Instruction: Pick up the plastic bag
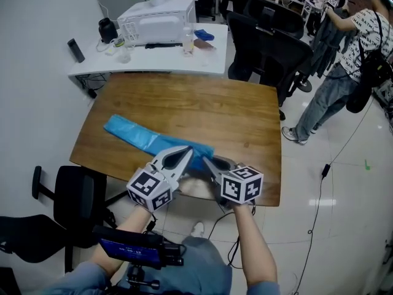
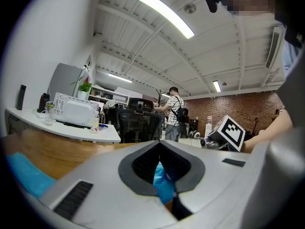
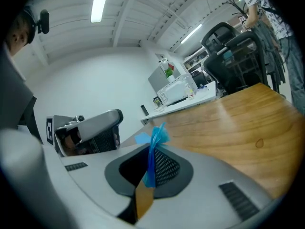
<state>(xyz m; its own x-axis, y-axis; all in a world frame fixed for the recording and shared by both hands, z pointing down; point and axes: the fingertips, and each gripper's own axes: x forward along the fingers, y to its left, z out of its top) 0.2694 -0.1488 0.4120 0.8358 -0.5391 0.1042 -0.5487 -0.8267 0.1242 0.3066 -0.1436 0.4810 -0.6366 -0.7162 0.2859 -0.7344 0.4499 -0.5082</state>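
A long blue plastic bag [image 1: 138,135] lies flat across the wooden table [image 1: 202,103], running from the left toward the near edge. My left gripper [image 1: 189,153] and right gripper [image 1: 206,161] meet side by side at the bag's near right end. In the left gripper view the jaws are shut with blue plastic [image 2: 165,185] pinched between them, and more of the bag [image 2: 24,175] trails off to the left. In the right gripper view a thin fold of the bag [image 3: 152,149] stands up from between the shut jaws, with the left gripper [image 3: 95,128] just beside.
Beyond the table, a white desk [image 1: 184,60] carries a microwave [image 1: 156,20] and small items. Black office chairs [image 1: 270,48] stand at the back right, and a person [image 1: 344,60] stands further right. Another black chair [image 1: 73,195] is at the near left.
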